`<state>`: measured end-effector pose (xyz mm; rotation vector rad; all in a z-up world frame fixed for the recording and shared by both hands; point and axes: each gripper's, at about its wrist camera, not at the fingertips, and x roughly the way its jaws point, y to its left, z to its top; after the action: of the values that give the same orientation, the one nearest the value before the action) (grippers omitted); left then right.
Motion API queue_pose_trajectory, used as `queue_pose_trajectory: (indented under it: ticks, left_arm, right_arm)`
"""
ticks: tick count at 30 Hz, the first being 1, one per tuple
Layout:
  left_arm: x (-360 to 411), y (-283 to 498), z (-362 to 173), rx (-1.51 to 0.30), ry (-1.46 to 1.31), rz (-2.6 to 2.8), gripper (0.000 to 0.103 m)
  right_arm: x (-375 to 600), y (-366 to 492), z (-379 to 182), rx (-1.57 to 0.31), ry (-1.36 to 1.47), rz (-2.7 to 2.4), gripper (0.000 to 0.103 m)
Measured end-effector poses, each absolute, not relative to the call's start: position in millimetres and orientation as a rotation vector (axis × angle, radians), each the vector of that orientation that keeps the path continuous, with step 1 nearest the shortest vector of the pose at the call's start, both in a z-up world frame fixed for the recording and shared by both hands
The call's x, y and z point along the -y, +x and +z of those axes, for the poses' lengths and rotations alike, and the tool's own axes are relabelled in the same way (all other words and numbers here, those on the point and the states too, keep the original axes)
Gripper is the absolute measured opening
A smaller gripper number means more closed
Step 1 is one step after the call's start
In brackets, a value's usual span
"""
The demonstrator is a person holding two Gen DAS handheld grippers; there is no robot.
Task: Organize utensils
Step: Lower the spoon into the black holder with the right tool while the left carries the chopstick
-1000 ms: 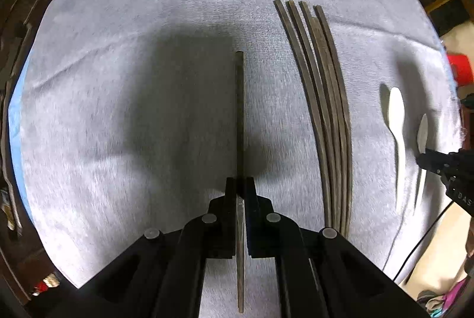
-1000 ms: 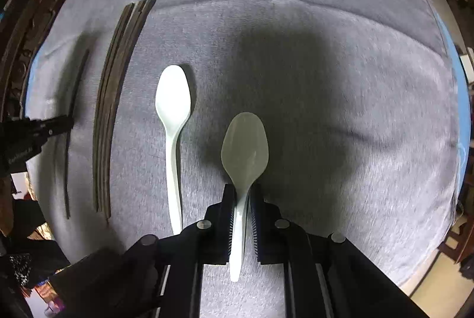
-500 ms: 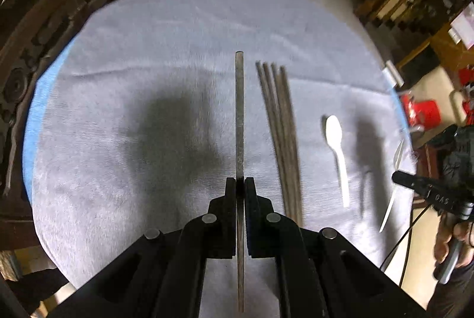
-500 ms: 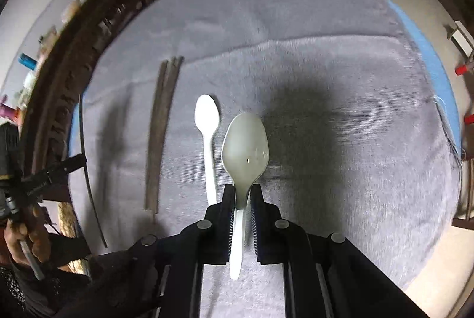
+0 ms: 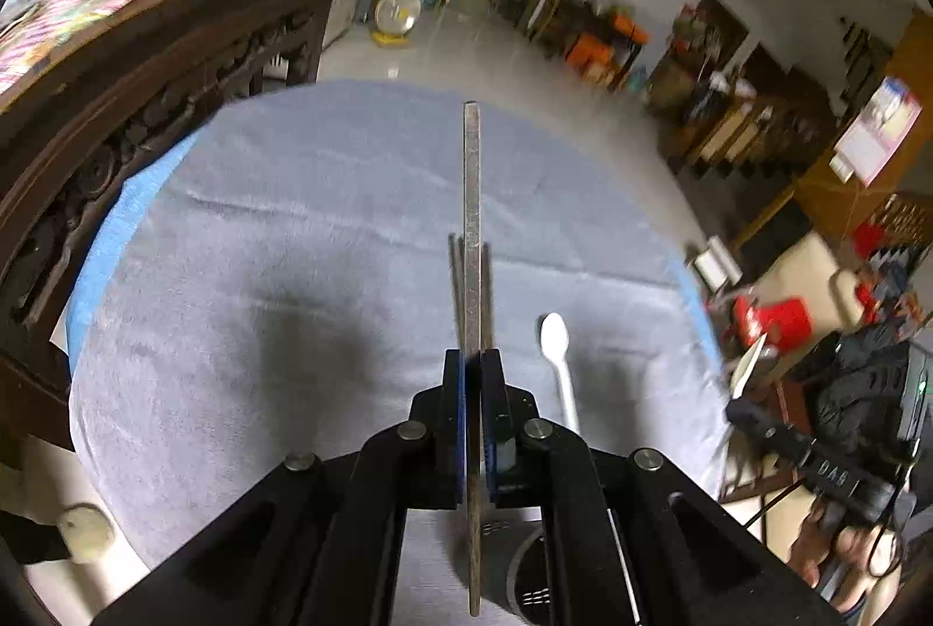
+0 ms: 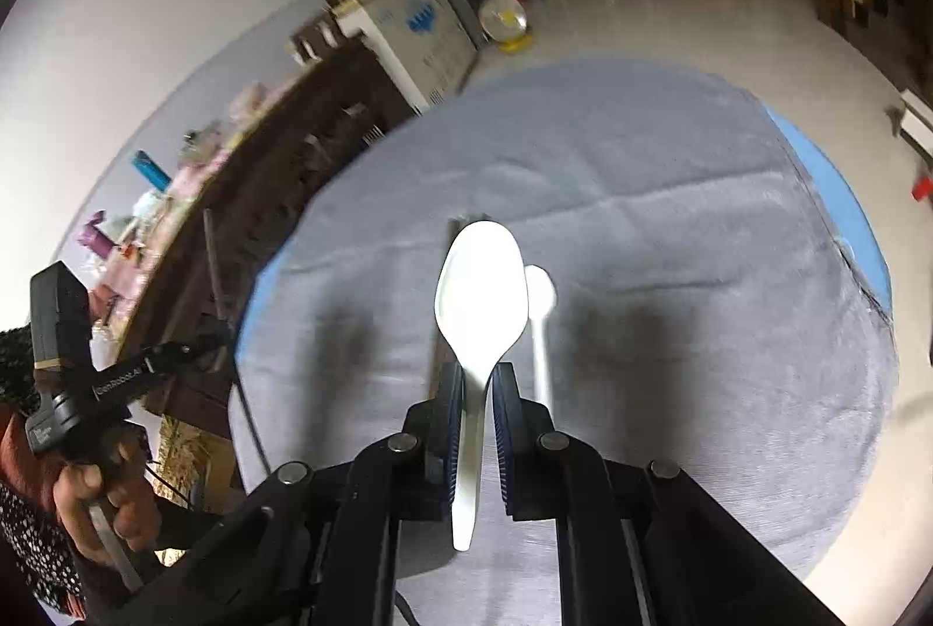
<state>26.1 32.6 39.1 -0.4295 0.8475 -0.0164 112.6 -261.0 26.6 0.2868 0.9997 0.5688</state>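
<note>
My left gripper (image 5: 472,363) is shut on a dark chopstick (image 5: 472,194) that sticks out straight ahead, high over the grey cloth (image 5: 262,247). A bundle of several dark chopsticks (image 5: 487,276) lies on the cloth, mostly hidden behind the held one. A white spoon (image 5: 554,334) rests to its right. My right gripper (image 6: 478,381) is shut on the handle of a second white spoon (image 6: 478,293), bowl forward. The lying spoon (image 6: 539,293) shows just right of it, and the bundle (image 6: 434,363) peeks out on the left. Each gripper also appears at the edge of the other's view.
The round table under the grey cloth (image 6: 700,276) has a blue rim. A dark carved wooden furniture piece (image 5: 146,72) stands along its left side. A person's hand (image 6: 99,503) holds the left gripper's handle. Beyond the table are open floor, a white freezer (image 6: 408,37) and cluttered shelves.
Both grippers have risen from the cloth and tilted upward, each keeping its utensil. The table has dropped away and the room has come into view.
</note>
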Motion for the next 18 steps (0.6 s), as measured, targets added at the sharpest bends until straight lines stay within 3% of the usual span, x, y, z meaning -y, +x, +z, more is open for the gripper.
queue_pose_trajectory:
  ticks: [9, 18]
  left_arm:
    - [-15, 8, 72, -0.667, -0.439, -0.03, 0.005]
    - [7, 13, 44, -0.628, -0.391, -0.026, 0.005]
  right_arm:
    - [222, 76, 49, -0.865, 0.275, 0.652, 0.012]
    - [191, 58, 22, -0.863, 0.196, 0.647, 0.012]
